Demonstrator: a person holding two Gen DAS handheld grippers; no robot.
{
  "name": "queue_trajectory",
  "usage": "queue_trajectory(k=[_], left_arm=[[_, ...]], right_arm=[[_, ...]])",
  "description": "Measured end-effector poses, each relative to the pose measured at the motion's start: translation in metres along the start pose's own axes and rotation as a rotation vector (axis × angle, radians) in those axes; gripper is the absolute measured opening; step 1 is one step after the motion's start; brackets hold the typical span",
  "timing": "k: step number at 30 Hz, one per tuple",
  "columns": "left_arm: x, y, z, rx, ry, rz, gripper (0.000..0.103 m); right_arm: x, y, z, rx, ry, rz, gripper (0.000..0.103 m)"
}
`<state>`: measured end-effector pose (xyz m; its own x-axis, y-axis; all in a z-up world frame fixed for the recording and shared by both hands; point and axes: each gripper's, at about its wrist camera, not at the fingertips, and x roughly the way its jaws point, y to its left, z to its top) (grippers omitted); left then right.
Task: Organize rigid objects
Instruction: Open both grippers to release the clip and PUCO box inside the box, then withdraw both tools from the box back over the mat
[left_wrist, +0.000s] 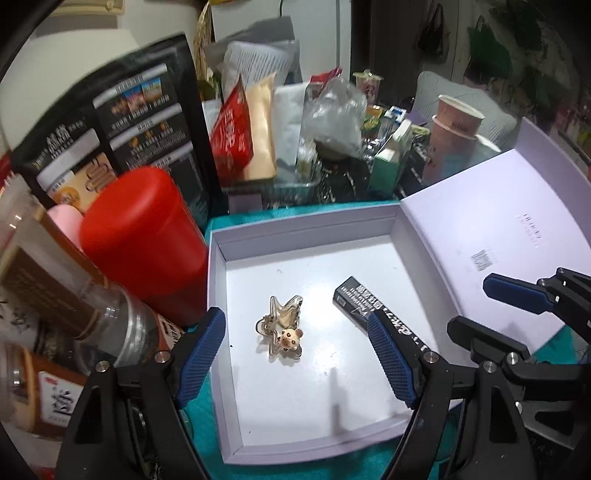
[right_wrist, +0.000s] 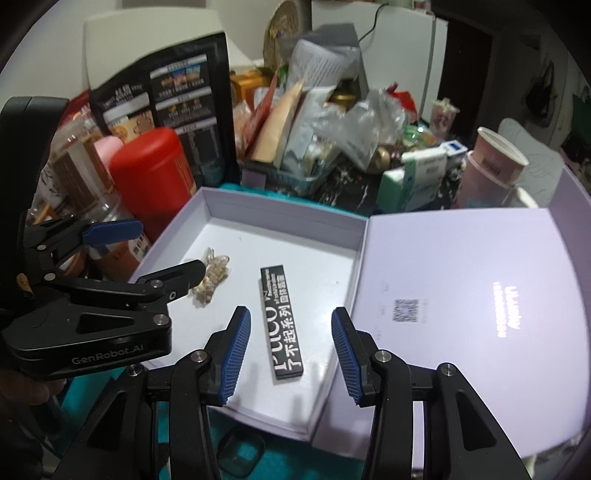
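Both items sit loose on the floor of the open white box (left_wrist: 218, 280), lid (right_wrist: 480, 295) folded out flat to its right.

Left gripper (left_wrist: 295, 360): jaws well apart, nothing between the pads, poised above the hair claw clip (left_wrist: 281, 325). Right gripper (right_wrist: 291, 352): jaws apart, empty, the black stick box (right_wrist: 281, 325) lying on the box floor below the gap, not touched.

Handling, my read:
- Clip: light, rigid plastic, wavy prongs with a small bear charm at one end. Spring-loaded, so squeezing the lever tabs would pop it open. Better to pinch across the closed body near the hinge. Prongs look thin, probably brittle. Glossy, so it may slide on the pads.
- Stick box: long, slim, flat carton or case, light, stiff along its length. Grab across the narrow width near the middle so it doesn't tip. Smooth printed surface, but the ribbed pads should bite. It lies flat, so the fingertips would have to get down to the floor on both sides.

Clip's hinge side is blurred in the right wrist view, so exact hinge orientation is unclear.

Clutter on the desk (left_wrist: 207, 435), e.g. the red canister (left_wrist: 144, 236), stands close against the box's left wall.
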<state>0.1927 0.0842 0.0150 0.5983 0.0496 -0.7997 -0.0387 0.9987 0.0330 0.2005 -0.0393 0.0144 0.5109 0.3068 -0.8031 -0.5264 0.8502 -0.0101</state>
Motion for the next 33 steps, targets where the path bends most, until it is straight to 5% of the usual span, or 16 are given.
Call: queue_trajectory(k=[15,24,33], left_arm=[[-0.08,-0.007,-0.004,0.005,-0.143,0.01,0.079],[-0.125,-0.014,-0.02,0.011,-0.225,-0.013,0.08],[-0.159,-0.034,-0.048,0.051,-0.281,-0.04,0.089]], right_arm=[[-0.085,0.01,-0.009,-0.022,-0.135,-0.047,0.049],[-0.138,0.013,-0.029,-0.033,-0.227,-0.063,0.063],[-0.176,0.016,-0.06,-0.028,-0.275,-0.063,0.068]])
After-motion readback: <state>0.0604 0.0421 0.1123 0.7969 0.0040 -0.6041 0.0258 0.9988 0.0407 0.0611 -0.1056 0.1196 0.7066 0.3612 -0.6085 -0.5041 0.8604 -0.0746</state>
